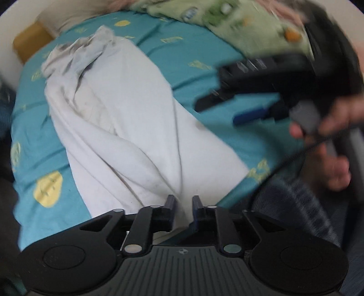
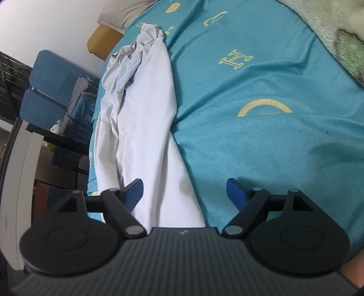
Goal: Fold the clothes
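Note:
A white garment [image 1: 127,118] lies lengthwise, folded into a long strip, on the teal bed sheet [image 1: 193,45]; its far end is crumpled. My left gripper [image 1: 183,201] hangs over the near end, jaws a narrow gap apart, with a ridge of the cloth running up into the gap; the pads do not visibly press it. In the right wrist view the garment [image 2: 145,109] runs along the bed's left edge. My right gripper [image 2: 184,185] stands wide open just above it, one finger over the cloth, the other over bare sheet [image 2: 250,136]. The right gripper [image 1: 216,112] also shows blurred in the left wrist view.
A green fleece blanket [image 1: 238,20] [image 2: 341,34] lies bunched at the far right of the bed. A person's hand [image 1: 329,159] holds the right gripper's handle. Beside the bed stand a blue chair [image 2: 50,79] and a dark desk [image 2: 59,139] with clutter.

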Available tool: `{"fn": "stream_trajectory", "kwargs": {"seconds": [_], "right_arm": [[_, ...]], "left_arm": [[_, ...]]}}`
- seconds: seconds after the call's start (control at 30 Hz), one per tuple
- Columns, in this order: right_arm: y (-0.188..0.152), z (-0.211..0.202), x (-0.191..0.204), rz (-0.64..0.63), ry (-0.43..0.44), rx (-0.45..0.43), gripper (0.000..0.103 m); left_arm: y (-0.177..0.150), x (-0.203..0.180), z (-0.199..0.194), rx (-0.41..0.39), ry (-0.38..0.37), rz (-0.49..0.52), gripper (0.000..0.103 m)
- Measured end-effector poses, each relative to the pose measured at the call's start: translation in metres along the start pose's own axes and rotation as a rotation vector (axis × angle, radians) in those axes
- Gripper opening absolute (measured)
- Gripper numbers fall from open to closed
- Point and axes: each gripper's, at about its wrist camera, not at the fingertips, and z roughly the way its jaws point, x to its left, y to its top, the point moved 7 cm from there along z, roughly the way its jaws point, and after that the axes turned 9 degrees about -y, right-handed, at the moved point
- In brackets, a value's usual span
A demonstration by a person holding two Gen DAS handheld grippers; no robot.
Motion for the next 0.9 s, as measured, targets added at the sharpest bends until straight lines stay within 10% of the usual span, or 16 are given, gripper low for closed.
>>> {"fn": "stream_trajectory", "kwargs": {"seconds": [0.13,0.27,0.67,0.77,0.9], "right_arm": [[-0.003,0.004,-0.001,0.007,0.017,0.030,0.082],[-0.011,0.009,0.004,-0.045,0.006,0.064,0.073],[-0.036,0.016,0.008,-0.025,0.106,0.210,0.067],[-0.041,0.014,0.006,-0.060,0.058,0.202,0.047],[-0.052,0.013,0.009,-0.088,0.061,0.230,0.047]], "left_arm": [[-0.004,0.069,-0.030,-0.207,-0.112,-0.353,0.068],[-0.015,0.134,-0.013,-0.234,-0.103,-0.671,0.069],[-0.013,0.124,0.027,-0.131,-0.115,-0.655,0.087],[-0.017,0.123,0.028,-0.112,-0.152,-0.688,0.083],[-0.020,0.121,0.028,-0.084,-0.174,-0.707,0.065]]}}
